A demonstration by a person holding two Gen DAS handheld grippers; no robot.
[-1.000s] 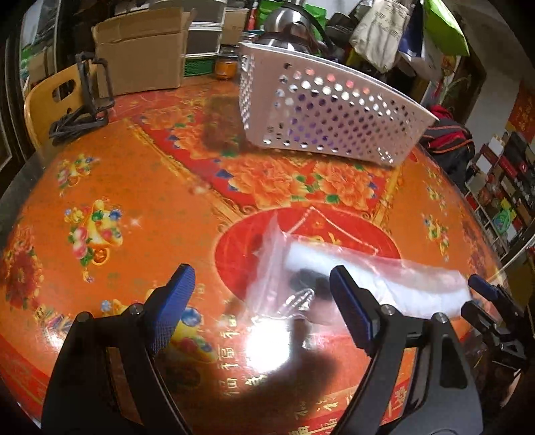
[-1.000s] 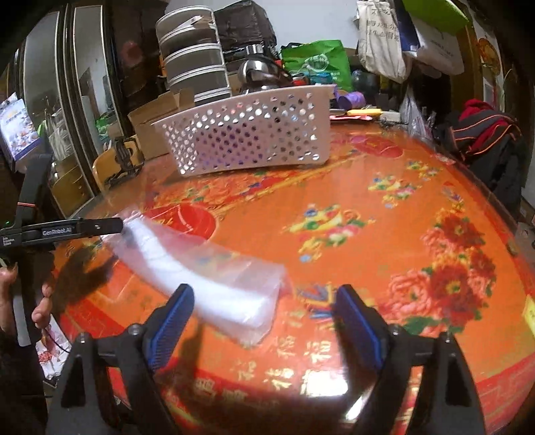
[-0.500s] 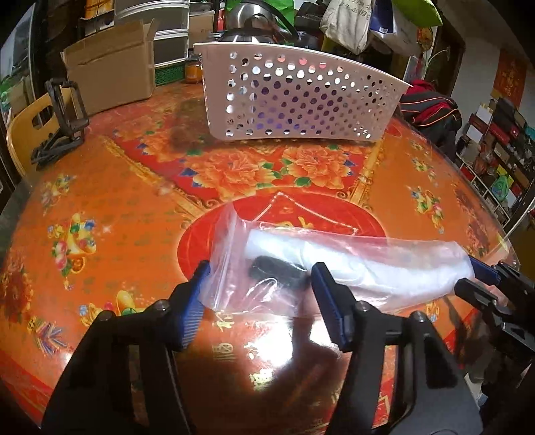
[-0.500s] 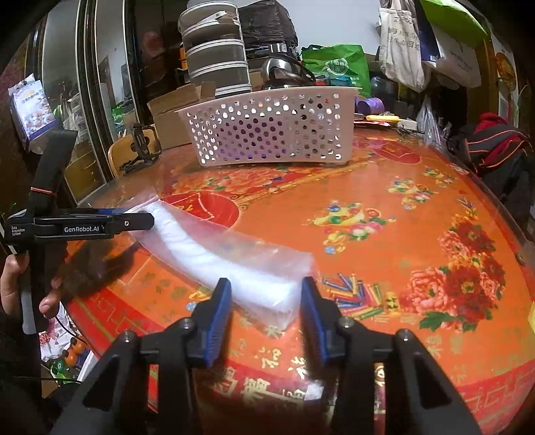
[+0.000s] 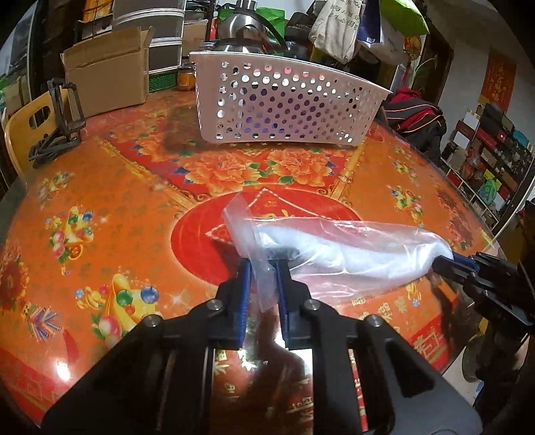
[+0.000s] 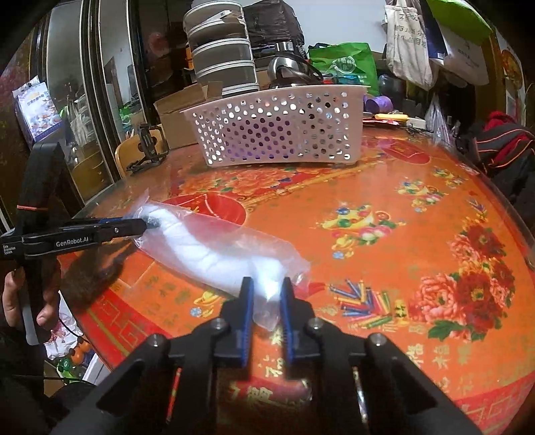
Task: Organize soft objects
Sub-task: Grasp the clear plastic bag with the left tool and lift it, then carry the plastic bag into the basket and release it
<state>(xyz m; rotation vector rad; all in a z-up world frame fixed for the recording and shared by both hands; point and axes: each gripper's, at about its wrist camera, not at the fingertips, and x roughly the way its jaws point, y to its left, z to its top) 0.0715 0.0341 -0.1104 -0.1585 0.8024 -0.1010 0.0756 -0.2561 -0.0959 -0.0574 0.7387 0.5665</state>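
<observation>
A clear plastic bag (image 5: 351, 254) with a soft white roll and a small dark item inside lies across the red-orange table (image 5: 100, 187). My left gripper (image 5: 264, 267) has its jaws closing on the bag's loose film at one end, and the blue pads pinch it. At the other end my right gripper (image 6: 267, 291) is closing too, with the bag (image 6: 207, 247) squeezed between its pads. In the right wrist view the left gripper (image 6: 140, 227) meets the bag from the left. A white perforated basket (image 5: 287, 107) stands at the far side of the table.
A cardboard box (image 5: 107, 80), a black folding stand (image 5: 60, 120) and a wooden chair back (image 5: 20, 140) sit at the far left. A steel kettle (image 5: 244, 30) and bags stand behind the basket. Dark striped clothing (image 5: 414, 113) lies at the right edge.
Both grippers went from wide open to pinched on the bag's two ends. The left gripper moved forward onto the bag's open end, and the film there has crumpled upward.
</observation>
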